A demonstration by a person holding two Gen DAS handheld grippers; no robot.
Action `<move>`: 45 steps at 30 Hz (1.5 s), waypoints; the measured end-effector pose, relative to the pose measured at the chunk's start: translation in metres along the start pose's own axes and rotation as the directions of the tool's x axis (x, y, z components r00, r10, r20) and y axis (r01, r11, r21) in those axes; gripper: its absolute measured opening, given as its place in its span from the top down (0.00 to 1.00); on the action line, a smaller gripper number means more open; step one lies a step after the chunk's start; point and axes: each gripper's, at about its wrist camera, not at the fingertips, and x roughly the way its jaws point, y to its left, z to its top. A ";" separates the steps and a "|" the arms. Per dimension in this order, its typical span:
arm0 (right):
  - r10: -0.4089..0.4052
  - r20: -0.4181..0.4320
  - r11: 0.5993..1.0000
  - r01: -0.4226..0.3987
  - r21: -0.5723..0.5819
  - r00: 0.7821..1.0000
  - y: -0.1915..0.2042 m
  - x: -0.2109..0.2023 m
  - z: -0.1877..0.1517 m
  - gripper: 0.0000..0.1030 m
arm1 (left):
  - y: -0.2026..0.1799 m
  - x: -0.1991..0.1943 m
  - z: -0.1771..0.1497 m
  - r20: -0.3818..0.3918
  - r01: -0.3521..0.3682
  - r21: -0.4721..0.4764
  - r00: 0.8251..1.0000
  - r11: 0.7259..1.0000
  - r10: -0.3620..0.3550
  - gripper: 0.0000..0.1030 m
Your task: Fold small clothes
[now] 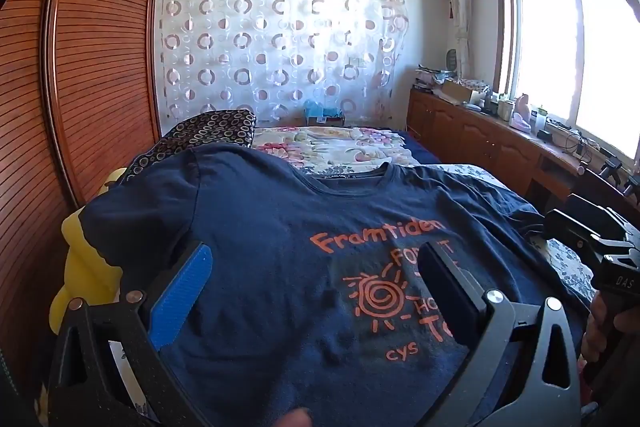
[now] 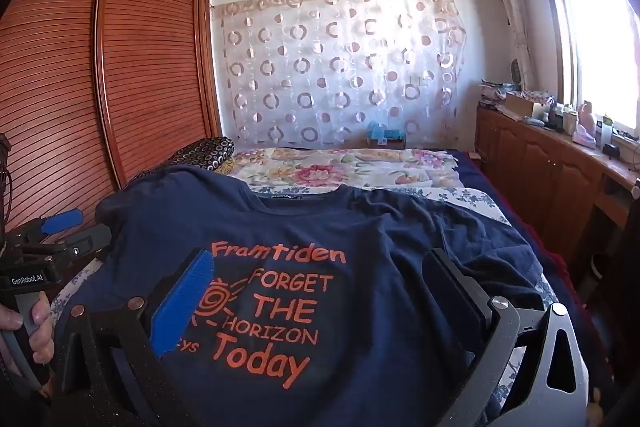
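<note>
Left gripper (image 1: 320,291): spread wide, holding nothing, poised over the shirt's front.
Right gripper (image 2: 320,295): likewise agape, empty.
T-shirt (image 2: 360,227): spread print-up on bed (image 2: 472,197), right sleeve rumpled.
Progress: no fold visible; all folding left.

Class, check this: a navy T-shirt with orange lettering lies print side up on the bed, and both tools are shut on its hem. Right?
Not quite. The navy T-shirt lies print side up, but the left tool and right tool are both open, holding nothing. Each wrist view shows its own fingers spread wide.
</note>
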 end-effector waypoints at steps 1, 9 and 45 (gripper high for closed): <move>0.002 -0.001 1.000 -0.002 0.001 1.000 0.000 0.000 0.000 0.00 | 0.000 0.000 0.000 0.001 -0.003 0.004 1.000 1.000 0.003 0.00; 0.007 -0.003 1.000 -0.007 0.003 1.000 0.000 -0.004 0.000 0.00 | 0.002 -0.003 0.003 0.001 0.001 0.000 1.000 1.000 -0.001 0.00; -0.002 -0.002 1.000 0.002 -0.004 1.000 0.005 -0.006 -0.001 0.00 | 0.002 -0.013 0.006 0.016 -0.007 0.011 1.000 1.000 0.007 0.00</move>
